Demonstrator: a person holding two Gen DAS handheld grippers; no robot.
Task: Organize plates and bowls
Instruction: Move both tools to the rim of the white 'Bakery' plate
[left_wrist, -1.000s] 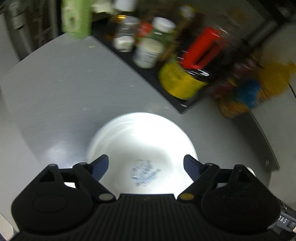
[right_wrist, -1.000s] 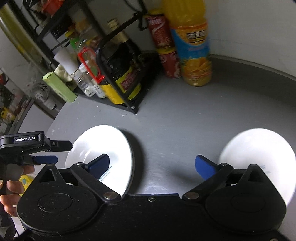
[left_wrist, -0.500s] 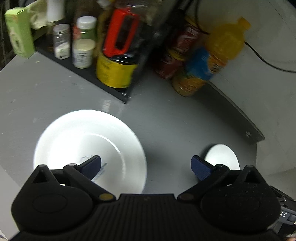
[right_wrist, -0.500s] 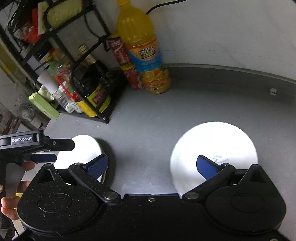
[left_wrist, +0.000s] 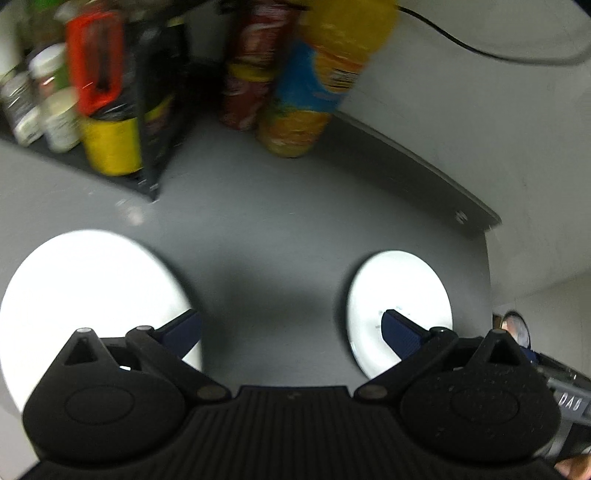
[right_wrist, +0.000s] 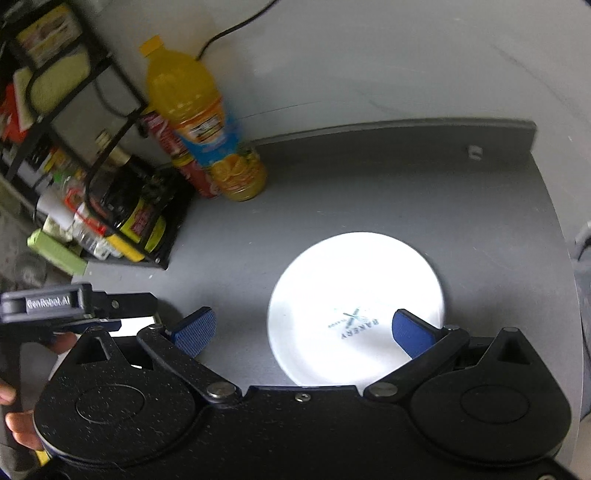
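Both views pan right versus the earlier frames: the left wrist view was centred over the big white dish a second ago, and that dish now sits at its lower left. The right wrist view has gone from splitting two dishes to framing one.

Near: left tool (left_wrist: 291, 326) has both blue pads spread wide with bare surface (left_wrist: 266, 236) between them, holding nothing. Right tool (right_wrist: 301, 326) is likewise wide open and empty. Its right pad overlaps the printed plate (right_wrist: 356, 291) in frame; contact can't be confirmed, it looks to be hovering above.

Progress, as a judgement: nothing is stacked or grouped yet. The two dishes lie well apart and flat on the surface, neither gripped. Whole job remains: pick one, bring it to the other. No clear destination such as a rack slot or cupboard shows.

Count:
- White dishes: 2. The large dish (left_wrist: 85, 295) is at lower left of the left view, overexposed, so plate or shallow bowl can't be told. The printed plate is at lower right of that view and centre of the right view.
- Tools: 2.

Far: a black wire rack (right_wrist: 110, 177) of jars and bottles sits at upper left, with an orange juice bottle (right_wrist: 207, 129) beside it and a red can just behind, against the wall. None is in the way.
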